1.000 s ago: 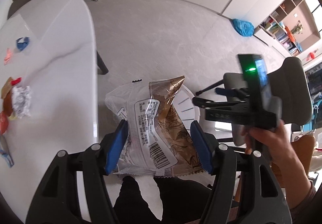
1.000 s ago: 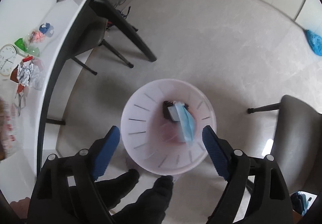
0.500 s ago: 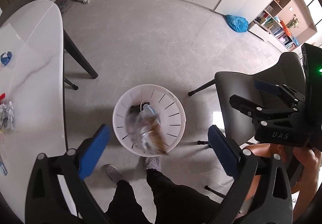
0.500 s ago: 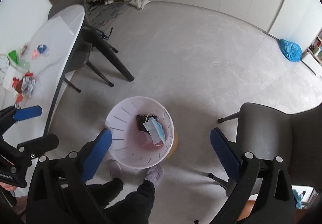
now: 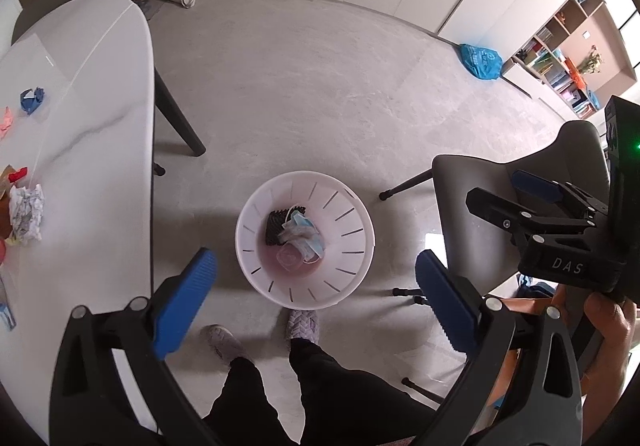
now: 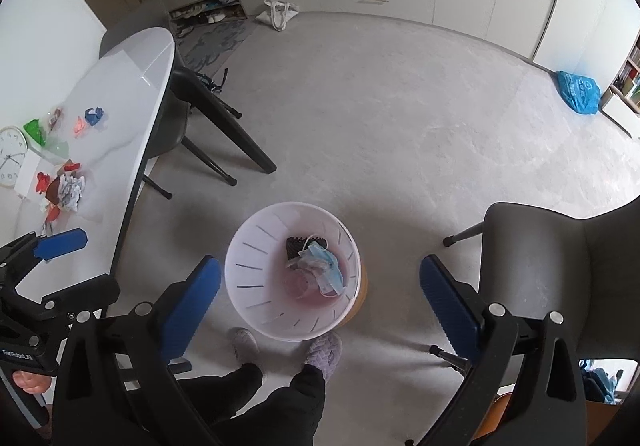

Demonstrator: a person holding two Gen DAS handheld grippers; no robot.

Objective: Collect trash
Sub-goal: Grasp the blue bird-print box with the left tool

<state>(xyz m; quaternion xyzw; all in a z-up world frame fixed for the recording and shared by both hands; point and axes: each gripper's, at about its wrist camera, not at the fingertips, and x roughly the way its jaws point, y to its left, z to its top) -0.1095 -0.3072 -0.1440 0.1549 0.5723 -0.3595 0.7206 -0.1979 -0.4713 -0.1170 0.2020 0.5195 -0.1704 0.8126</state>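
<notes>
The left hand-held gripper (image 5: 316, 294) hangs high above the bin (image 5: 256, 246) with its jaws wide apart and nothing between them. A second ago those jaws were clamped on a crinkly snack wrapper; half a second ago the wrapper was a blur falling into the bin. Now a clear crumpled film lies inside the bin, on top of a blue mask (image 5: 306, 232) and beside a dark object, and it is probably that wrapper, though its print cannot be made out. So one piece of trash has just been delivered, and the left hand-held gripper is free for the next.

The right hand-held gripper (image 6: 320, 300) is also above the bin, jaws spread, empty. It has risen over the past second: the bin looks smaller and more floor shows around it.

The bin stands on the floor between the table (image 6: 116, 149) and a grey chair (image 6: 560, 266), just in front of the person's feet.

The task is far from done. On the table, well to the left of the bin, a crumpled paper ball (image 6: 72, 191) lies among red scraps (image 6: 42, 181), with a blue scrap (image 6: 94, 115), a pink one and a green bag (image 6: 35, 130) farther along. A clock (image 6: 11, 155) lies there too, likely not trash. The next move calls for swinging a hand-held gripper over to the table; the paper ball, nearest the bin, seems the easiest pick.
</notes>
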